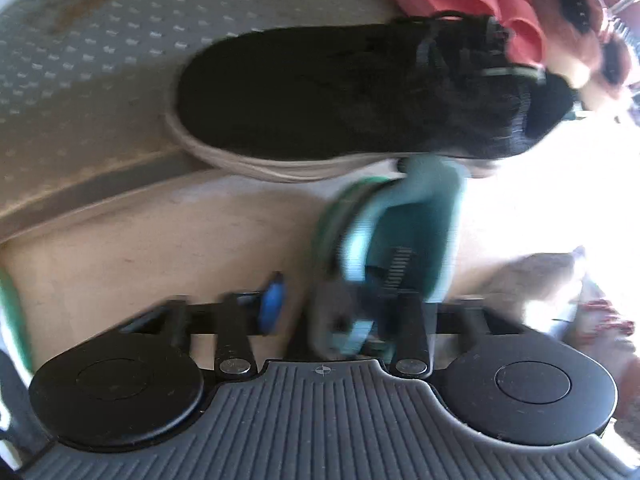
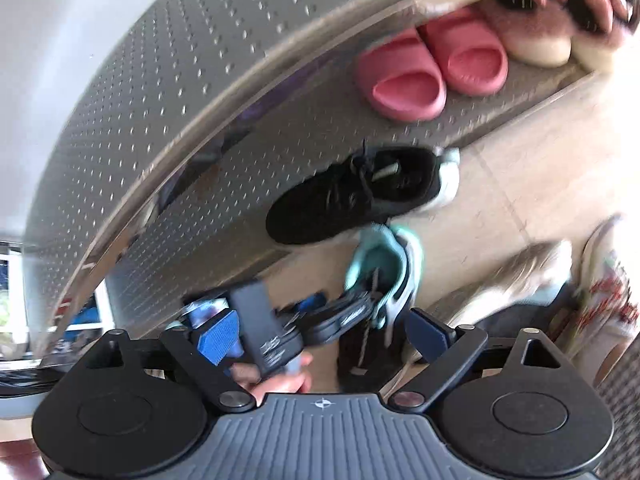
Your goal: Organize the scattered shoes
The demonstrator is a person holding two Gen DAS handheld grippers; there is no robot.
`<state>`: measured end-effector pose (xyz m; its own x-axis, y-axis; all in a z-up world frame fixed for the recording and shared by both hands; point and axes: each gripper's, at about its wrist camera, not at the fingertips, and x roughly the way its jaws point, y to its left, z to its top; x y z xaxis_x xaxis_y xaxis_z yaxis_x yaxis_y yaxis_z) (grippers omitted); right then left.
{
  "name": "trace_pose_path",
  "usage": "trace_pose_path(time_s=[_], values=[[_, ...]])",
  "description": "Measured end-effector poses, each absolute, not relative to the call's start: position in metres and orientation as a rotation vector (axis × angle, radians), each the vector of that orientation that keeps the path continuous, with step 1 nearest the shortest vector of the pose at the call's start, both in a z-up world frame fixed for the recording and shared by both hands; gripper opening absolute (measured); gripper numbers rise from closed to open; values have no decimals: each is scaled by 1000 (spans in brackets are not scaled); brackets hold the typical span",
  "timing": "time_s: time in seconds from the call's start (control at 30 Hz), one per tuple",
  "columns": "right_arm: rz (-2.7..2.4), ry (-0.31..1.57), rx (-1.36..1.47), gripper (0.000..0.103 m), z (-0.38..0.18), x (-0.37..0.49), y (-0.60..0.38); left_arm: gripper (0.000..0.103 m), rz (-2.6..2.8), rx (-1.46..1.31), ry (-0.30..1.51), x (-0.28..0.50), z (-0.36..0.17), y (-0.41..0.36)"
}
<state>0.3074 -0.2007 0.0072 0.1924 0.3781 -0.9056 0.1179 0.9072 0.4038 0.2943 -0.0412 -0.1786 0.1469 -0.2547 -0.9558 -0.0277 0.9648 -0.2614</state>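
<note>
Clamped in the left gripper (image 1: 340, 312) by its heel collar, a black sneaker with teal lining (image 1: 396, 248) hangs over the beige floor tile (image 1: 160, 248), just below its black mate (image 1: 352, 92) on the perforated grey rack shelf (image 1: 80, 60). Pink slides (image 2: 432, 68) sit further along. The right gripper (image 2: 324, 328) stands wide open, empty.

A pale beige tiled floor (image 2: 532, 168) runs under a low grey shelf (image 1: 92, 60) whose surface is studded with rows of small raised dimples. A second perforated tier (image 2: 132, 92) sits above it, edged by a shiny metal rail (image 2: 248, 92). A plain white wall (image 2: 44, 40) rises behind. Strong daylight washes out the floor at one side (image 1: 532, 200), and a window (image 2: 12, 280) shows at the far left.
</note>
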Motion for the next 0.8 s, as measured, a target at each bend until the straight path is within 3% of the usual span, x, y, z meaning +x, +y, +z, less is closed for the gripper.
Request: trace_pose_path(time_s=[0.13, 0.27, 0.3, 0.37, 0.43, 0.53, 0.7, 0.8], values=[[160, 1412, 464, 92, -2, 310, -202, 12, -113, -169, 1503, 282, -168, -27], [163, 1388, 431, 92, -4, 309, -195, 13, -5, -102, 1564, 256, -161, 24], [177, 1386, 416, 92, -5, 307, -190, 18, 30, -113, 1575, 251, -158, 40], [205, 1392, 388, 92, -7, 305, -181, 37, 88, -186, 1593, 242, -148, 74], [222, 1397, 365, 94, -10, 302, -175, 62, 109, -287, 1570, 231, -121, 99], [258, 1419, 283, 94, -26, 294, -155, 77, 115, -283, 1532, 213, -67, 115], [332, 1433, 171, 90, -54, 280, -124, 92, 82, -126, 1484, 180, -6, 116], [340, 1429, 115, 74, -65, 263, -110, 91, 44, -70, 1425, 162, -3, 120]])
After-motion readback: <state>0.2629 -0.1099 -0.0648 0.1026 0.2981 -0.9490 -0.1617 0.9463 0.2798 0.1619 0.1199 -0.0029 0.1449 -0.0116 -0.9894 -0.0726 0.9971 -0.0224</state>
